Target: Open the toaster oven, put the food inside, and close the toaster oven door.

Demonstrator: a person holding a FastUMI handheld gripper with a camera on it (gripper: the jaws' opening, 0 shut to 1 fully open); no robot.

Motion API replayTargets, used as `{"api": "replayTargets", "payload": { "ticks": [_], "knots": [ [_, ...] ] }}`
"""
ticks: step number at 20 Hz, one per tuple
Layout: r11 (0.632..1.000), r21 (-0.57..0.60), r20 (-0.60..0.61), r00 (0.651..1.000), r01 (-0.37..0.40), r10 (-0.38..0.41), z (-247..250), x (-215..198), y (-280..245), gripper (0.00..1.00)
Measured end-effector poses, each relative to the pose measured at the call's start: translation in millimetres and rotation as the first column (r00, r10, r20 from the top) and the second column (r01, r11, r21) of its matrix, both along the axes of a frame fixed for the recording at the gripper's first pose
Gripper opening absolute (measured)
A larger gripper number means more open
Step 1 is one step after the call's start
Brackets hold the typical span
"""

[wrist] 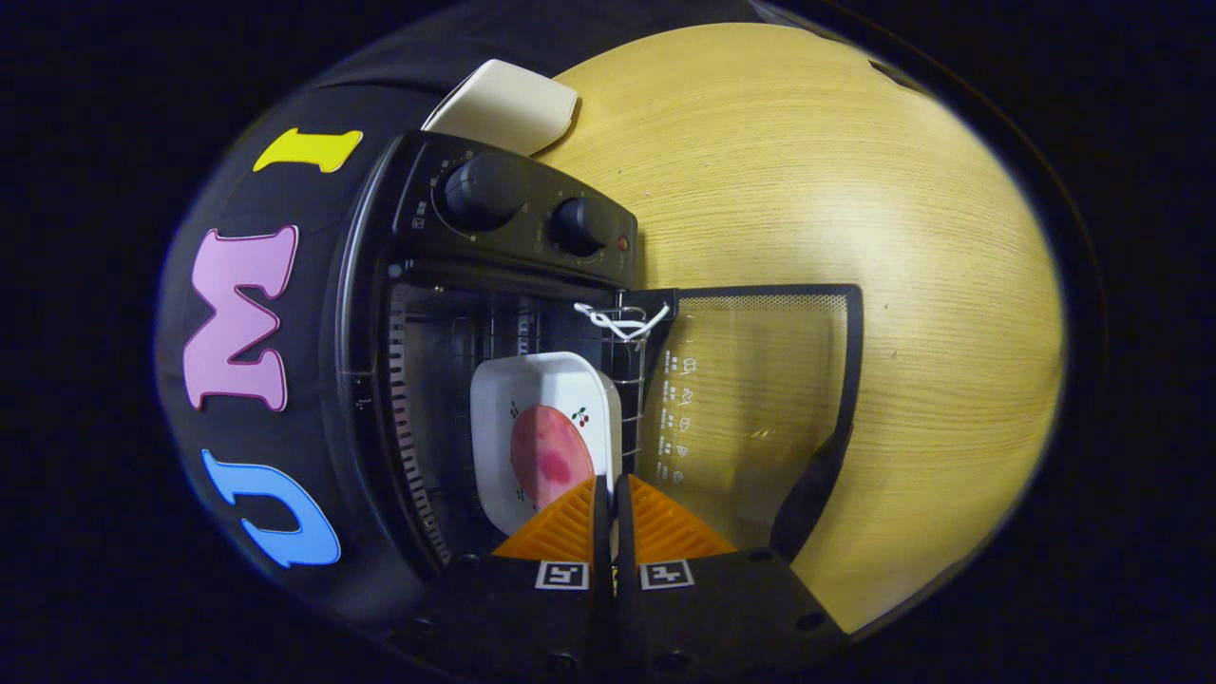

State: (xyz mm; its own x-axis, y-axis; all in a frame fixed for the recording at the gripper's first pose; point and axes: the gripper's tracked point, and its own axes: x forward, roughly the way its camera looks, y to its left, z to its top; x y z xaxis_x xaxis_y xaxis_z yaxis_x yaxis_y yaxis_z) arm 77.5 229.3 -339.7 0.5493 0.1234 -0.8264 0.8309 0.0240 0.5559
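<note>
Gripper view, pale wood-grain table (807, 190) against black cloth wall (313, 85), toaster oven (494, 285) open (door (760, 399) down), gripper (613, 494) pinching white dish (541, 418) rim, jaws nearly closed.

fingers (608, 494) pinching dish (541, 427) rim, oven (456, 313) open

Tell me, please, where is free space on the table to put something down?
The wooden table is bare beyond the open glass door and beside the knobs. It is crowded inside the toaster oven, where the dish with food sits just ahead of the closed claw.
</note>
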Motion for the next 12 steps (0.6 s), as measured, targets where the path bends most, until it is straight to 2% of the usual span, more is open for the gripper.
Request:
{"api": "replayTargets", "payload": {
  "ticks": [6,8,11,12],
  "knots": [
    [1.000,0.007,0.007,1.000,0.017,-0.017,0.3,5.3,5.0,0.09],
    [0.999,0.047,0.038,0.999,0.015,-0.016,5.9,6.7,13.2,0.18],
    [0.997,0.069,0.084,0.996,-0.045,0.040,16.9,-0.6,20.7,0.57],
    [0.995,0.072,0.107,0.992,-0.075,0.067,21.8,-3.6,22.0,0.67]
  ]
}}
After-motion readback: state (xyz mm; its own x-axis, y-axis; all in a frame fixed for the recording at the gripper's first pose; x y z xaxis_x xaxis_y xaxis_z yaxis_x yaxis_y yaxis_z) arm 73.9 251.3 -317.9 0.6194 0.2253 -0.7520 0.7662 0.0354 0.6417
